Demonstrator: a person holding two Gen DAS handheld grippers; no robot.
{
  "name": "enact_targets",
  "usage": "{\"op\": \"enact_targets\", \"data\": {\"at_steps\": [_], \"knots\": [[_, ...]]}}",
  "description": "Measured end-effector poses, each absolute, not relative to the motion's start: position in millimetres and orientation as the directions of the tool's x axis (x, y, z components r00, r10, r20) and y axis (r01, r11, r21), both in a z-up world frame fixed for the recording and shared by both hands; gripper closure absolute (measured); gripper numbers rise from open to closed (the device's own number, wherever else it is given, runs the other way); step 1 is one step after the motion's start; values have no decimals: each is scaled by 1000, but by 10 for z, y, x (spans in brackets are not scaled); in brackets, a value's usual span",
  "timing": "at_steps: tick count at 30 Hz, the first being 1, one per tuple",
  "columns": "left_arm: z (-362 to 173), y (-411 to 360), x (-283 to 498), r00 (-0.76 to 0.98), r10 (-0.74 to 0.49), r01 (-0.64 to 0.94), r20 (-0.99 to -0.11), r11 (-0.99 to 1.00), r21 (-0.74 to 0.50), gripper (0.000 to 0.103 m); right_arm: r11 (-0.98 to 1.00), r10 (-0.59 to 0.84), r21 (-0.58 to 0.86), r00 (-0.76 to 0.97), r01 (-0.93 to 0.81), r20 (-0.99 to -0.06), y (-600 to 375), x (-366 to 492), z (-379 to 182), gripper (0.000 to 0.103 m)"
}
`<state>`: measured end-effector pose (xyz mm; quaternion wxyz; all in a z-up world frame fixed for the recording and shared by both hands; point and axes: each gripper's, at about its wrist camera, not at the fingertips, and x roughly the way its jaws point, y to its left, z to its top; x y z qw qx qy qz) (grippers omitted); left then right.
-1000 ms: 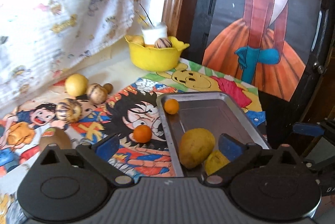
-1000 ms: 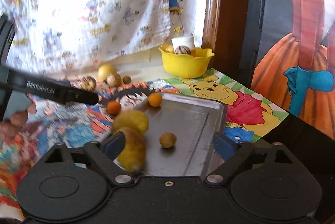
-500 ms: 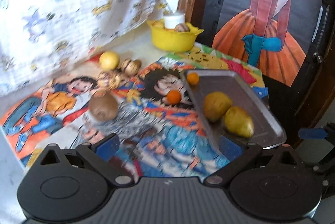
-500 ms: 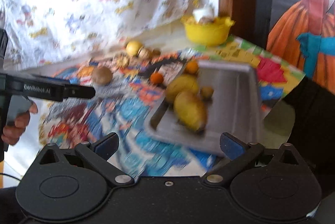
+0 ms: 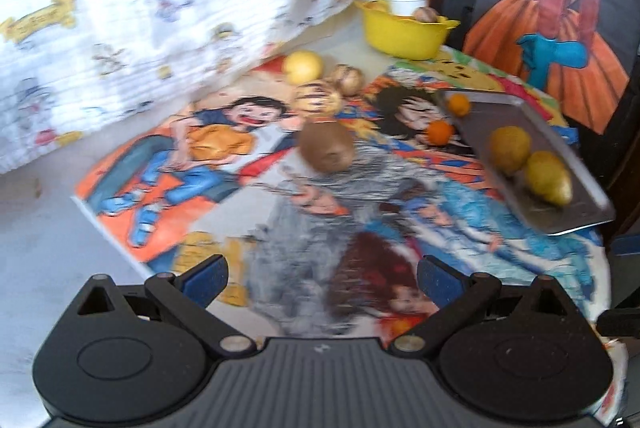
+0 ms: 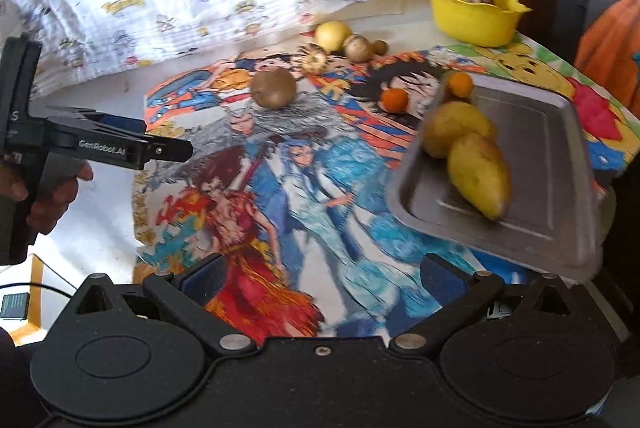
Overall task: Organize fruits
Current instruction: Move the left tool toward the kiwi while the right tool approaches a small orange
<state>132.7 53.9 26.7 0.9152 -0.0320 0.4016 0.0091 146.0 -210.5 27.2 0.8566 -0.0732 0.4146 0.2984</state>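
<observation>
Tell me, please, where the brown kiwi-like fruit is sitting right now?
The brown fruit lies on the cartoon mat, left of the metal tray, just in front of the striped fruit.

White table (image 5: 48,268) — cartoon mat (image 5: 224,147); tray (image 6: 552,163), bowl (image 6: 472,19)

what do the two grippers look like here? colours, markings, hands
Both are matte black, with two round discs, angled linkage arms and blue finger pads. The left gripper carries white "GenRobot.AI" lettering on its side; a bare hand grips its handle.
</observation>
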Motion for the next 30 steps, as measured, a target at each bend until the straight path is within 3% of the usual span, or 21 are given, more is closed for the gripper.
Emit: {"op": "enact_targets", "data": {"at_steps": [6,14,22,30], "knots": [[303,808,1427,690,17,-82,-723,995,-55,0,773,488,80,508,-630,-710,-1802,1591,359,1],[325,884,1761,728,14,-136,-686,983,-125,0,750,450,-160,672,-642,-588,-1438,1976,313,1],[226,734,2203,747,16,-133,-665,983,-126,0,753,413,-176,664,-634,-623,-1301,2660,121,2],[46,664,2524,731,2,-141,-682,979,-148,0,748,367,-190,635,-636,-680,-1201,3154,-124,14]]}}
